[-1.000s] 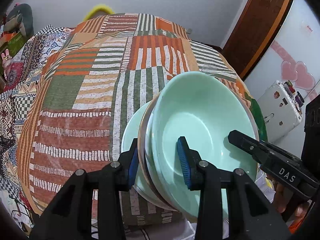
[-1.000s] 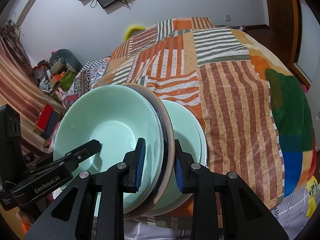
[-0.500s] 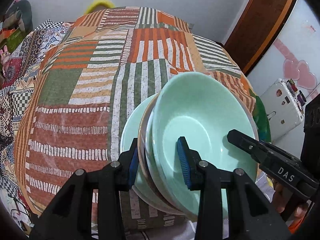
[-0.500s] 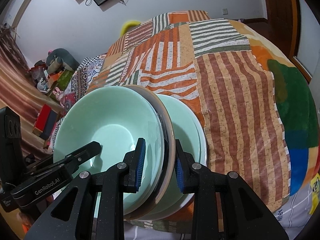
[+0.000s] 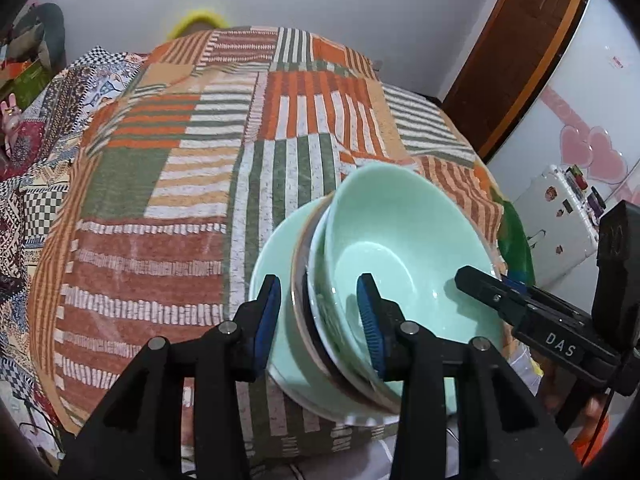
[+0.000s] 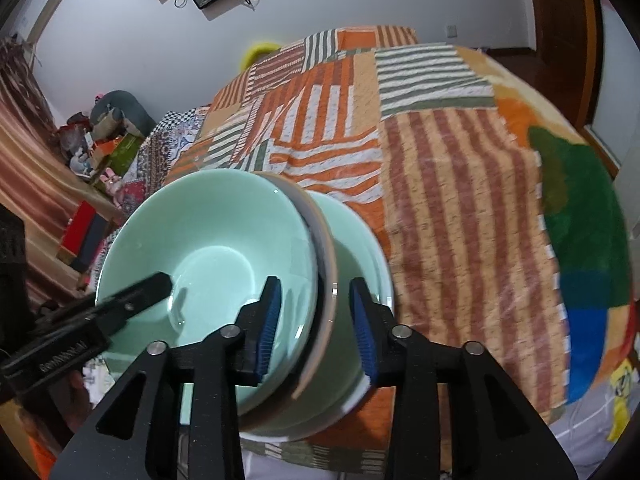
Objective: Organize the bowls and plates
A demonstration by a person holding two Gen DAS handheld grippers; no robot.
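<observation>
Here, both hand-held grippers are straddling opposite edges of one nested stack of pale green bowls and plates with a brown-rimmed plate sandwiched inside. The left hand-held gripper is standing with its blue pads spread around the stack's near rim, with a gap showing on the outer side, so it is looking apart rather than clamped. The right hand-held gripper is likewise bracketing the far rim, its pads a little off the crockery. The stack is sitting tilted near the front edge of the bed, on the striped patchwork cover. The rims are running straight between each pair of fingers, so closing both together is probably what any lift depends on.
</observation>
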